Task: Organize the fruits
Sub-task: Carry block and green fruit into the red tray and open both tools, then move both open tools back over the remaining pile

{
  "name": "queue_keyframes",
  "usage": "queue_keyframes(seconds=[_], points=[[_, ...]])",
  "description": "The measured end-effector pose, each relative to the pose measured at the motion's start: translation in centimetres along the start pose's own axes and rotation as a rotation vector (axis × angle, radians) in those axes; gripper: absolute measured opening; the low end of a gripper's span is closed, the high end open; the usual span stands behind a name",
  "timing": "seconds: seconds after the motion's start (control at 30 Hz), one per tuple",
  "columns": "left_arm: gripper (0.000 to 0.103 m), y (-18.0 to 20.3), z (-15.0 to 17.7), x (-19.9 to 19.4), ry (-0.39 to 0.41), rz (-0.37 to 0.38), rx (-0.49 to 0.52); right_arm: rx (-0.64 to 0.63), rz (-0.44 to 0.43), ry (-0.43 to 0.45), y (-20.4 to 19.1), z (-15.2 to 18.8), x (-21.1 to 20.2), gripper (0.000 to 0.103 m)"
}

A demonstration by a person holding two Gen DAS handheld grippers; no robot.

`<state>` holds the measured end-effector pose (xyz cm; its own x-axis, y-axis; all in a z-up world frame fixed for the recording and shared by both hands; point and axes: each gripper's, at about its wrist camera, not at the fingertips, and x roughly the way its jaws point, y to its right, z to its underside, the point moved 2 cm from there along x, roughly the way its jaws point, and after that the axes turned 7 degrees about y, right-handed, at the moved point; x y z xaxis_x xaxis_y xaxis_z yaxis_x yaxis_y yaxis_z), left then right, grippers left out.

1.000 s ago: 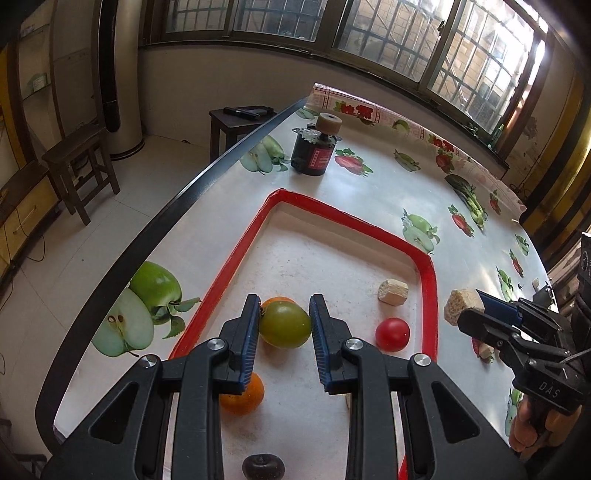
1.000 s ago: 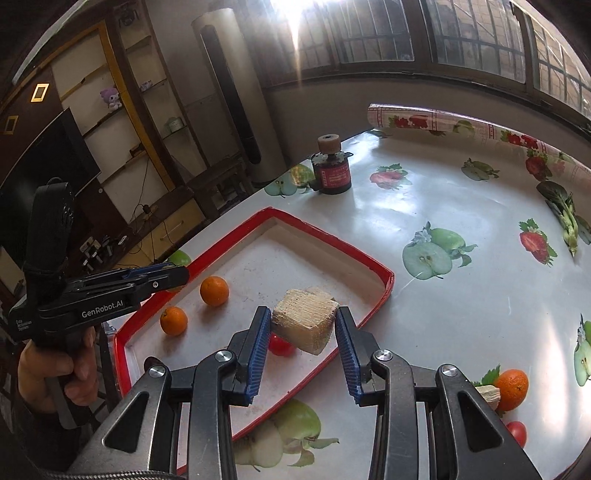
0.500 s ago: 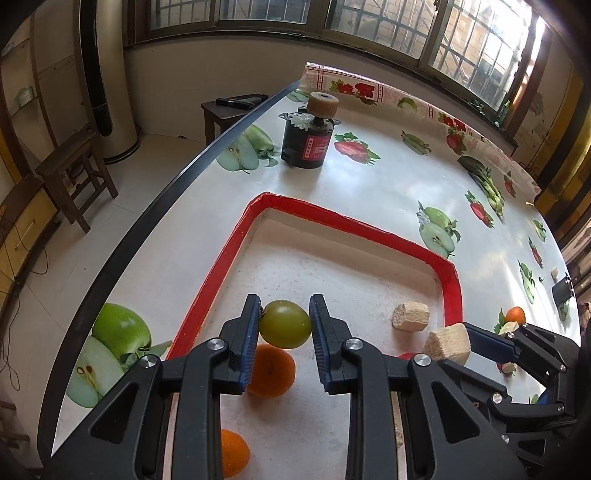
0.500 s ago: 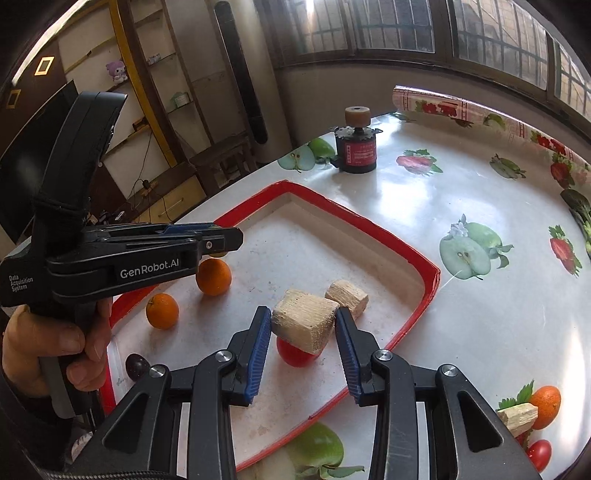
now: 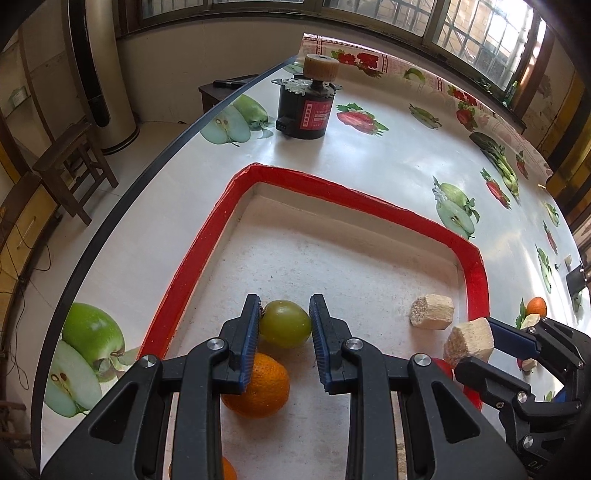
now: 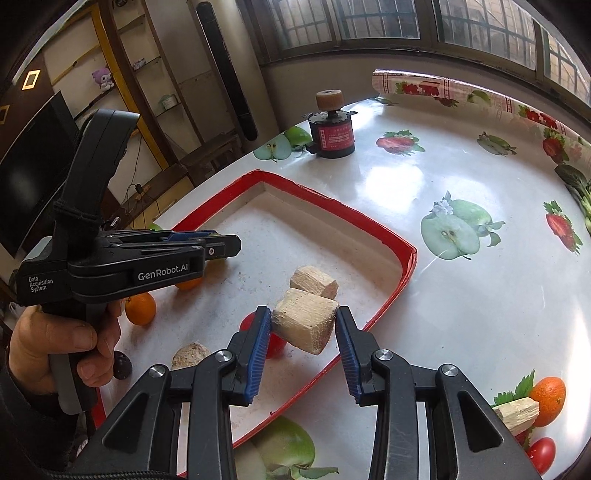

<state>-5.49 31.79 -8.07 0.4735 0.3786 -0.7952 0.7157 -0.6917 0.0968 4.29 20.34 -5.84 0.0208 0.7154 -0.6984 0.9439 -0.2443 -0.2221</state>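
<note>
The left gripper (image 5: 284, 325) grips a green fruit (image 5: 285, 323) above the tray (image 5: 332, 192). The right gripper (image 6: 301, 332) clamps a cane chunk (image 6: 304, 319).

Barred windows (image 5: 476, 22) throw daylight over a pale tiled floor (image 5: 122, 162), a wooden stool (image 5: 72, 162) and wall shelves (image 6: 140, 74).

Both grippers sit side by side, the left gripper (image 5: 284, 325) and the right gripper (image 6: 303, 328) each with fingers closed on a load.

Left hand-held gripper (image 5: 284, 325) clamps green fruit (image 5: 284, 323) above red-rimmed tray (image 5: 332, 192); orange (image 5: 258, 387) beneath.
</note>
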Motion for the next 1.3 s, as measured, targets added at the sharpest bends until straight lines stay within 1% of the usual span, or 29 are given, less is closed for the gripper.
queue_keyframes(seconds=[0.13, 0.2, 0.27, 0.33, 0.37, 0.4, 0.6, 0.77, 1.07, 1.3], points=[[0.025, 0.0, 0.1, -0.2, -0.008, -0.007, -0.001, 0.015, -0.005, 0.002, 0.1, -0.1, -0.1, 0.038], [0.025, 0.1, 0.2, -0.4, -0.010, -0.019, 0.003, 0.020, -0.008, 0.004, 0.1, -0.1, -0.3, 0.042], [0.032, 0.1, 0.3, -0.7, -0.008, -0.025, -0.004, 0.024, -0.017, 0.008, 0.0, -0.1, -0.6, 0.048], [0.051, 0.1, 0.4, -1.1, 0.002, -0.025, -0.018, 0.025, -0.014, 0.017, -0.2, 0.0, -1.1, 0.055], [0.053, 0.1, 0.5, -1.4, 0.010, -0.028, -0.022, 0.024, -0.008, 0.021, -0.2, 0.0, -1.4, 0.056], [0.054, 0.2, 0.6, -1.7, 0.014, -0.031, -0.023, 0.024, -0.006, 0.026, -0.3, 0.0, -1.7, 0.057], [0.054, 0.5, 1.2, -3.3, 0.036, -0.030, -0.036, 0.026, 0.000, 0.048, -0.1, 0.5, -4.0, 0.057], [0.054, 1.1, 1.8, -4.5, 0.049, -0.015, -0.035, 0.038, 0.011, 0.071, 0.6, 1.3, -6.2, 0.057], [0.053, 2.6, 2.4, -6.6, 0.077, 0.011, -0.032, 0.068, 0.048, 0.081, 2.5, 3.4, -9.3, 0.058], [0.053, 4.1, 3.2, -7.5, 0.083, 0.034, -0.019, 0.092, 0.086, 0.089, 4.4, 4.9, -11.4, 0.058]])
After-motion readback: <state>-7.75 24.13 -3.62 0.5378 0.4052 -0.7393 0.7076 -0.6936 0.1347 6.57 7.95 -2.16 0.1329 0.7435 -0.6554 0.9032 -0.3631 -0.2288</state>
